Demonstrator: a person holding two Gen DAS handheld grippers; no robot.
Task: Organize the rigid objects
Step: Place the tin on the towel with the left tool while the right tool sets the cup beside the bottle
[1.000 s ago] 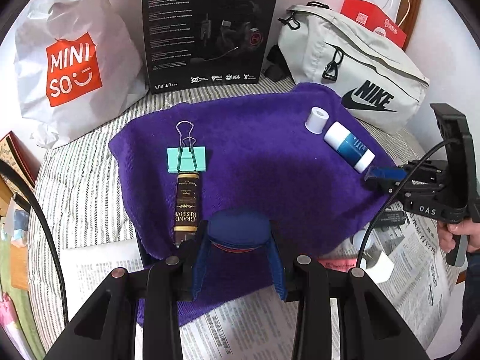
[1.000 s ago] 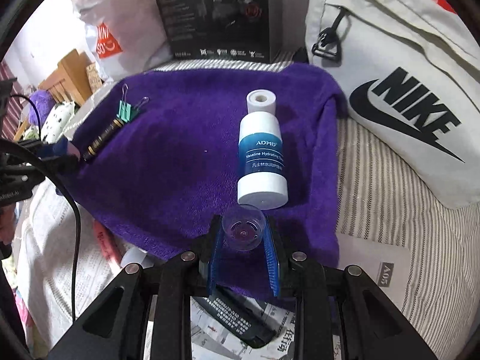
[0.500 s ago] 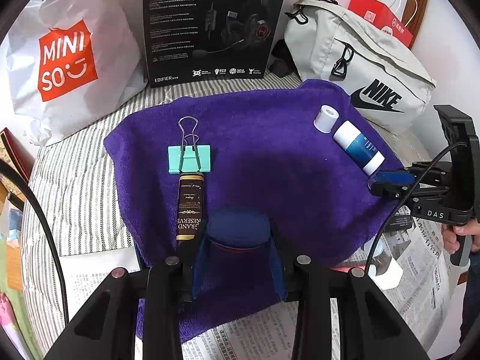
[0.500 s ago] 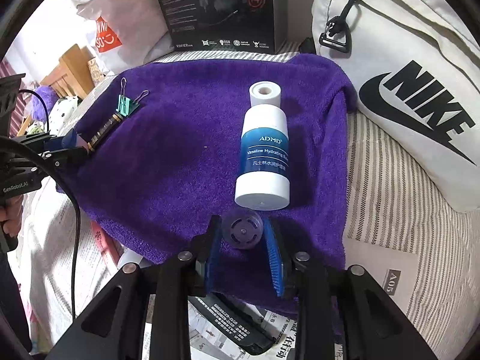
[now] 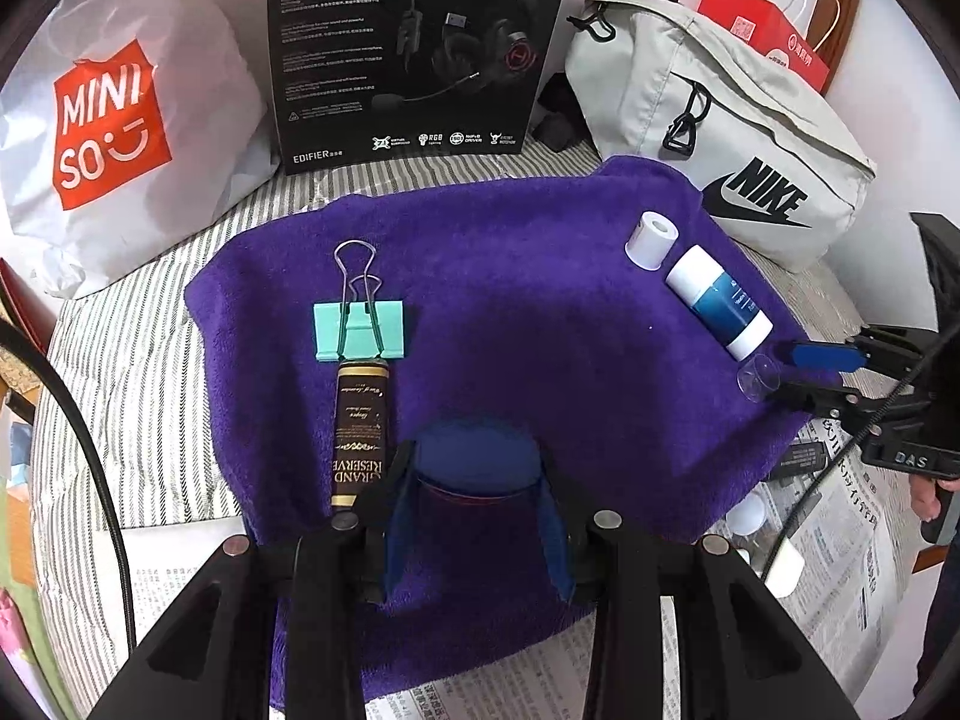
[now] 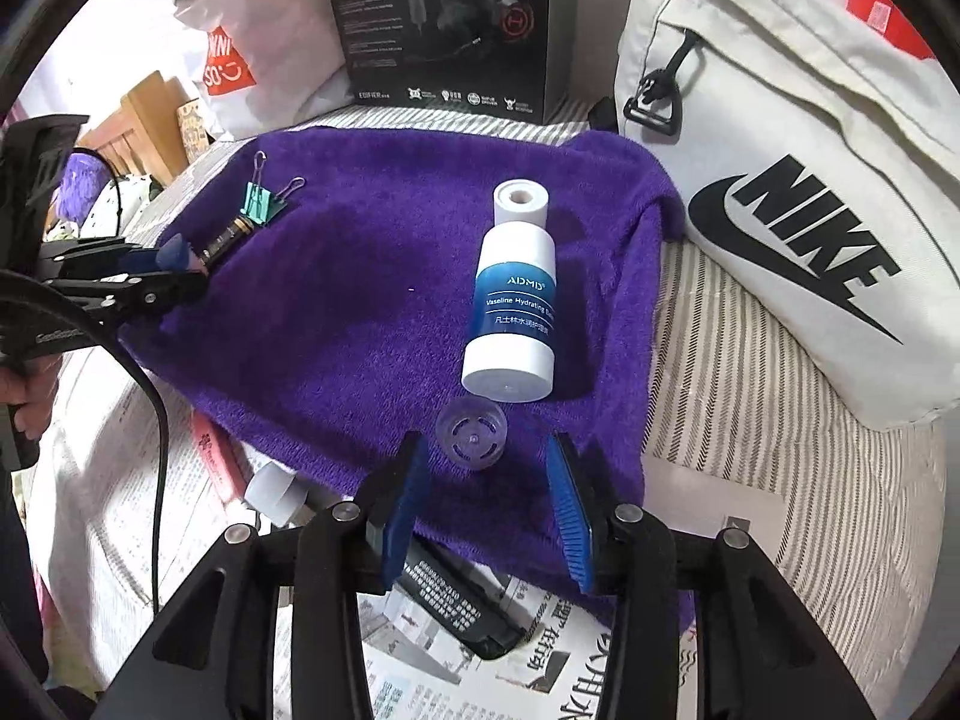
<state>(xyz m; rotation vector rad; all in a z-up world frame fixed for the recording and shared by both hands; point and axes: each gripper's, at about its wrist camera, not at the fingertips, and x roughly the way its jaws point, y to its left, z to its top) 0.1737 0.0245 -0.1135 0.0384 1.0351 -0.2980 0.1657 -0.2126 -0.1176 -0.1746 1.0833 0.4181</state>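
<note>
A purple towel [image 5: 510, 324] [image 6: 360, 276] holds the objects. My left gripper [image 5: 477, 498] is shut on a round dark blue lid [image 5: 474, 459], just right of a brown Grand Reserve tube [image 5: 359, 432] below a green binder clip [image 5: 360, 330]. My right gripper [image 6: 483, 510] is open; a small clear cap [image 6: 471, 433] lies on the towel between and just beyond its fingers, in front of a white and blue lotion bottle [image 6: 513, 312] with a white cap [image 6: 520, 199] behind it. The bottle [image 5: 720, 300] and clear cap [image 5: 757, 377] also show in the left wrist view.
A black Edifier box [image 5: 414, 48], a Miniso bag [image 5: 114, 120] and a grey Nike bag [image 5: 720, 138] [image 6: 810, 210] stand behind the towel. Newspaper [image 6: 540, 660] with a black item [image 6: 462, 606] and a white lid [image 6: 276, 489] lies in front.
My right gripper has opened and let go of the clear cap, which now lies on the towel in front of the bottle. My left gripper still holds the blue lid.
</note>
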